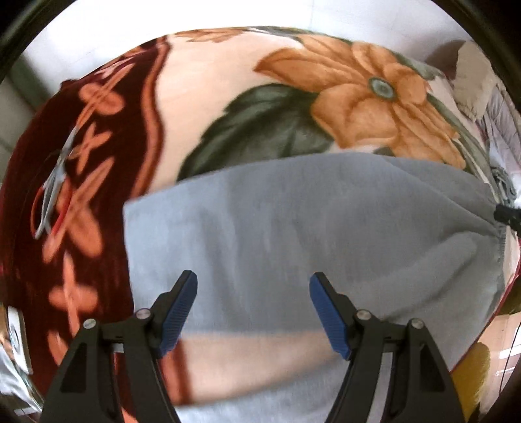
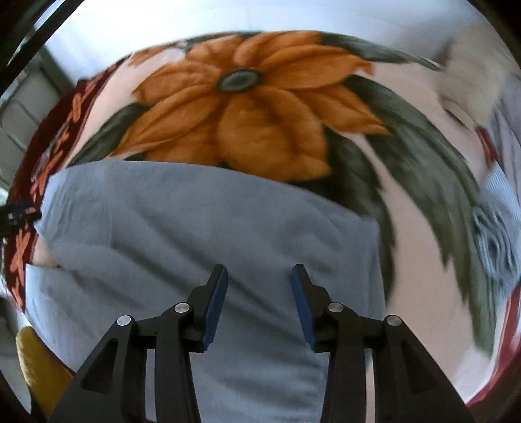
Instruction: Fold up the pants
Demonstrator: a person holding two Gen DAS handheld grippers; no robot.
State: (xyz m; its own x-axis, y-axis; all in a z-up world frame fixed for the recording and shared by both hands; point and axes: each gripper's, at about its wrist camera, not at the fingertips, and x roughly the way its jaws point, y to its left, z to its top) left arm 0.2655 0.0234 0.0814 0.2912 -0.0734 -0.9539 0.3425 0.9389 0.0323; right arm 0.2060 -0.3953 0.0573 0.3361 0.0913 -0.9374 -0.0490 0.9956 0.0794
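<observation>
Your left gripper [image 1: 253, 283] and right gripper [image 2: 259, 276] both hang over the gray pants [image 1: 293, 221] on the flower blanket [image 2: 254, 107], jaws wide, holding nothing.

Floral blanket [image 1: 202, 107]: plush, cream ground, covering the bed; printed with a large orange flower [image 2: 247, 107] with a grey-green centre and dark green leaves [image 2: 420, 156].
Border: dark maroon band [image 1: 29, 182] with orange cross-shaped blossoms, running along the blanket's left edge.
Bundle of thin cords [image 1: 53, 192]: whitish and red, lying on the maroon border near the left edge; blurred.
Mustard-yellow item [image 2: 35, 367]: at the bed's near edge, kind unclear.
Pale bedding or cushion [image 1: 478, 84]: beige and white, at the far right corner.
Striped blue-grey cloth [image 2: 498, 227]: at the blanket's right edge, blurred.
Wall [image 2: 293, 16]: pale, beyond the far edge.
</observation>
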